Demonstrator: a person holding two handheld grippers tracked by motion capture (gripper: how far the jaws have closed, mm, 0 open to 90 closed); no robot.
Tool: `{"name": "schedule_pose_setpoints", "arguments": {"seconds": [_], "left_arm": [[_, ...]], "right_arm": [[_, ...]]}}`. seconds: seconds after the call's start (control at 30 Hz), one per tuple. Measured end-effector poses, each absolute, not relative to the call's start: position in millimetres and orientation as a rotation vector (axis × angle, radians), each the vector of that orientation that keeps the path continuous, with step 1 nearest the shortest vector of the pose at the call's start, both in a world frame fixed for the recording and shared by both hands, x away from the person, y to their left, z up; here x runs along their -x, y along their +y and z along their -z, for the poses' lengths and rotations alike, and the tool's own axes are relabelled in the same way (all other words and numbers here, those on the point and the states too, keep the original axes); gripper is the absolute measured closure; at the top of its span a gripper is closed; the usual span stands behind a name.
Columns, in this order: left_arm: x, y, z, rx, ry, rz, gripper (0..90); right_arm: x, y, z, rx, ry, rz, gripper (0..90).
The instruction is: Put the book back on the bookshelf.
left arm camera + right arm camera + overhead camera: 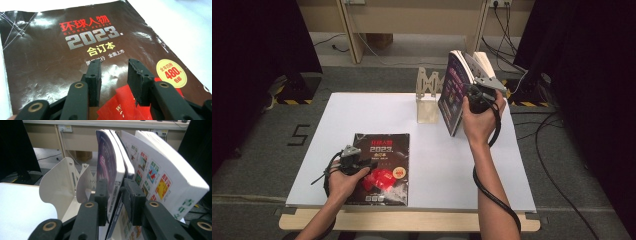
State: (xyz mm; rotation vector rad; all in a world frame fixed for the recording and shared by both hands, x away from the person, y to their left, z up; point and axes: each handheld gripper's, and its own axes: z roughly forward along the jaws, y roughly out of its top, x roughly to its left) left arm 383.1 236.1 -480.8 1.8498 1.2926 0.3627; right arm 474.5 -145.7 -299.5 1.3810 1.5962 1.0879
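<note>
A dark magazine (384,150) (50,50) with red and silver print lies flat on the white table (362,115). My left gripper (369,167) (113,75) is low over its lower half, open, with nothing between the jaws. At the back, a purple-covered book (452,90) (107,157) stands upright beside a white bookend (428,95) (60,182). My right gripper (462,102) (116,195) has its jaws on either side of this book's front part, open, with a slight gap at the right pad. A thick white-edged book (162,170) leans just behind it.
The table's back edge runs just behind the bookend. A cable (492,190) trails from the right gripper along the forearm. Bare white surface (462,170) lies between the magazine and the right forearm. Beyond the table are a wooden frame (352,30) and floor cables.
</note>
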Motion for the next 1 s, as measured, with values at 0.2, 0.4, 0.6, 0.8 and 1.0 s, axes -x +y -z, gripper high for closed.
{"name": "schedule_pose_setpoints", "arguments": {"seconds": [0.2,0.4,0.6,0.8,1.0], "left_arm": [[-383,238,479,-1.851,1.290,-0.368,62.4],[-384,240,478,-1.831,1.303,-0.381,61.5],[-386,245,476,-1.811,1.330,-0.403,58.3],[-390,253,470,-1.779,1.366,-0.428,56.1],[-396,265,468,-1.766,1.414,-0.478,57.6]], "right_arm": [[-469,-146,306,-1.395,1.614,-1.099,73.0],[-466,-146,312,-1.412,1.627,-1.116,70.8],[-461,-147,319,-1.431,1.637,-1.125,68.8],[-457,-150,325,-1.447,1.663,-1.129,66.3],[-448,-152,331,-1.446,1.667,-1.130,65.9]]}}
